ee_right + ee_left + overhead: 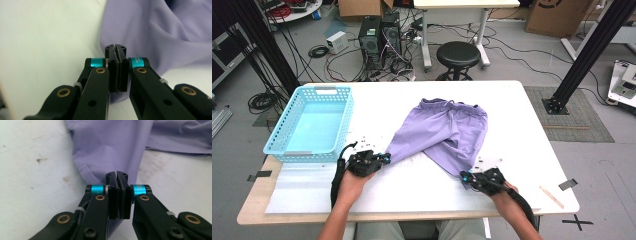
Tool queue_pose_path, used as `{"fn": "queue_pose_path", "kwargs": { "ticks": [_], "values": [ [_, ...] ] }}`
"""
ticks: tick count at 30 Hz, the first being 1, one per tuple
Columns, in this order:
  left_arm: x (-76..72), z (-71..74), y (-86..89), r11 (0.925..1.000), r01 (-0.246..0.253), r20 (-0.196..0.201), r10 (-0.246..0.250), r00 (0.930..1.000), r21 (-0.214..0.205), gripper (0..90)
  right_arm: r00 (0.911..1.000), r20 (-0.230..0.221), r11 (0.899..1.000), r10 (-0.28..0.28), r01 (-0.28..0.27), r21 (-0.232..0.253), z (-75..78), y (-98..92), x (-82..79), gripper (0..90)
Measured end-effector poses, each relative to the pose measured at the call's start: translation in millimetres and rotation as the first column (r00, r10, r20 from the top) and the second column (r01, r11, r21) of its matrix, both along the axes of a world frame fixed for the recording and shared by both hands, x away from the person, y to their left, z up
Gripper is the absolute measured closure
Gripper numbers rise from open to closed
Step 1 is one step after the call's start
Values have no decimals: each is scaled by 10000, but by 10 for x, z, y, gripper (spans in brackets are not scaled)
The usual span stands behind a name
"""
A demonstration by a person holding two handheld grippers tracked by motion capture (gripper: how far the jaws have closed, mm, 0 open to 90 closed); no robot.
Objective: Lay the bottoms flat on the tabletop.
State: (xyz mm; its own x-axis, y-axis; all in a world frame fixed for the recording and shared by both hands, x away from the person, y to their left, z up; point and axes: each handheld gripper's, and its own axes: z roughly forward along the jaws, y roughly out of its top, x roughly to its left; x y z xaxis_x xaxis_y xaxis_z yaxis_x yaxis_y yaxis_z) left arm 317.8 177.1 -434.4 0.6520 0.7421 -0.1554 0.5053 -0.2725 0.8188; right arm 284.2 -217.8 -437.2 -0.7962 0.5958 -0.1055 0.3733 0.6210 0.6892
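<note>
Purple shorts [443, 132] are lying spread on the white table [522, 130], waistband at the far side, the two leg ends fanning toward the person. Each leg end is sitting at one gripper's tips.

Left gripper [384, 159] — jaws are pressing flat together on the hem of the nearer-left leg. In the left gripper view [117, 178] purple cloth is running up from between the clenched pads and spreading ahead of them; the hem edge is trailing off to the tool's left.

Right gripper [465, 176] — jaws likewise clamped tight, grasping the tip of the other leg. In the right gripper view [115, 51] the fabric is rising ahead and to the tool's right in soft folds, with a little cloth hanging below the pads.

Both hands are holding their tools low over the table, pointing at the garment.

A light blue basket [287, 131] is standing beyond the left gripper, apart from the shorts. A wooden stick [551, 196] is lying to the right of the right gripper, near the table edge.
</note>
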Motion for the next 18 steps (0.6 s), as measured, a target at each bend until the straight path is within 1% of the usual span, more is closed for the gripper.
{"fn": "queue_pose_path", "kwargs": {
  "ticks": [2,5,6,8,10,11,12,13,14,15,16,17,18],
  "values": [
    [-107,6,-21,9996,230,39,-229,9997,-165,877,9992,-17,9992,-402,402,32,8,-210,-94,900],
    [-275,11,-52,9973,700,103,-698,9975,-213,877,9962,46,9960,-868,867,191,36,-494,-231,900],
    [-323,14,-54,9969,731,117,-728,9973,-282,877,9954,128,9953,-951,948,188,48,-576,-276,900],
    [-401,38,-43,9953,832,215,-822,9964,-504,877,9914,273,9918,-1280,1281,-26,65,-724,-359,900],
    [-448,78,-20,9951,734,411,-709,9966,-656,876,9825,377,9826,-1824,1835,-292,68,-858,-410,900],
    [-456,98,-6,9956,590,576,-548,9968,-725,873,9775,425,9778,-2065,2077,-259,75,-925,-421,899],
    [-452,113,3,9958,316,716,-254,9971,-863,837,9731,448,9740,-2258,2264,-77,87,-978,-428,890],
    [-428,126,14,9960,156,757,-89,9971,-883,719,9696,397,9704,-2413,2408,184,104,-1011,-432,859],
    [-400,134,16,9967,7,844,62,9964,-809,663,9687,373,9688,-2454,2437,444,125,-1023,-426,806],
    [-369,138,11,9975,-245,931,307,9952,-666,600,9671,422,9664,-2510,2479,673,145,-1016,-411,760],
    [-329,139,8,9974,-371,932,427,9947,-614,556,9665,467,9649,-2525,2479,873,168,-996,-384,729],
    [-284,133,-5,9969,-461,959,520,9940,-633,537,9658,473,9624,-2548,2485,1094,189,-963,-350,695],
    [-233,125,-22,9968,-580,976,632,9932,-556,512,9654,536,9611,-2553,2473,1233,207,-922,-303,671]
  ]
}}
